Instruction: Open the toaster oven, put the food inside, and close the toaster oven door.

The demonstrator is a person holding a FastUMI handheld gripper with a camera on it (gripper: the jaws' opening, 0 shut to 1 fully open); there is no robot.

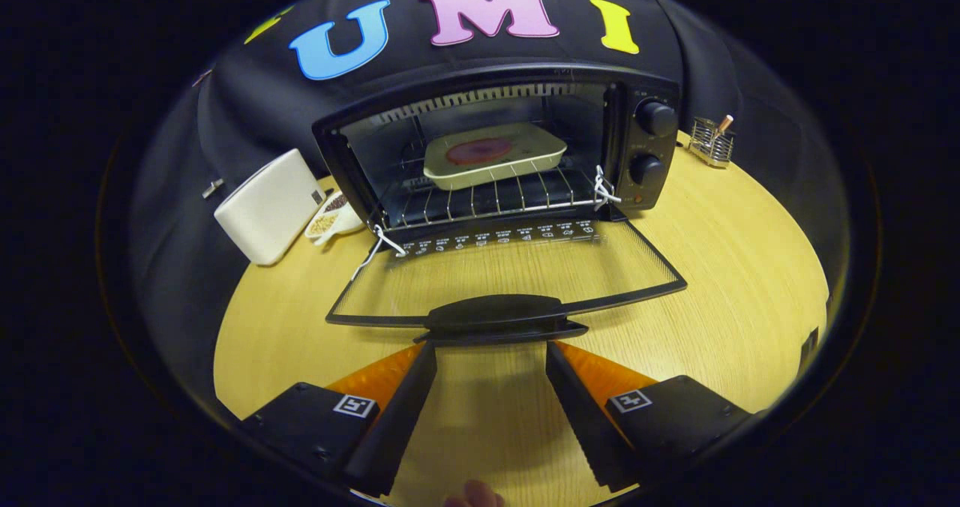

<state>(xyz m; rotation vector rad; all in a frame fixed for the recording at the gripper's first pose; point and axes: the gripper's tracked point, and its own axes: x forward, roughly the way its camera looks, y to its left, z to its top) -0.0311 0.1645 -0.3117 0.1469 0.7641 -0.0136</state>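
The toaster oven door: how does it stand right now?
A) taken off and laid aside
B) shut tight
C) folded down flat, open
C: the door lies folded down ahead of the open gripper, and the tray of food sits on the rack inside the toaster oven.

Too small to identify: contents of wire holder [711,144] beside toaster oven [501,147] and of small dish [331,217]; door handle [496,315] hiding tips of spread gripper [491,351]; tray [491,154] food indistinct.
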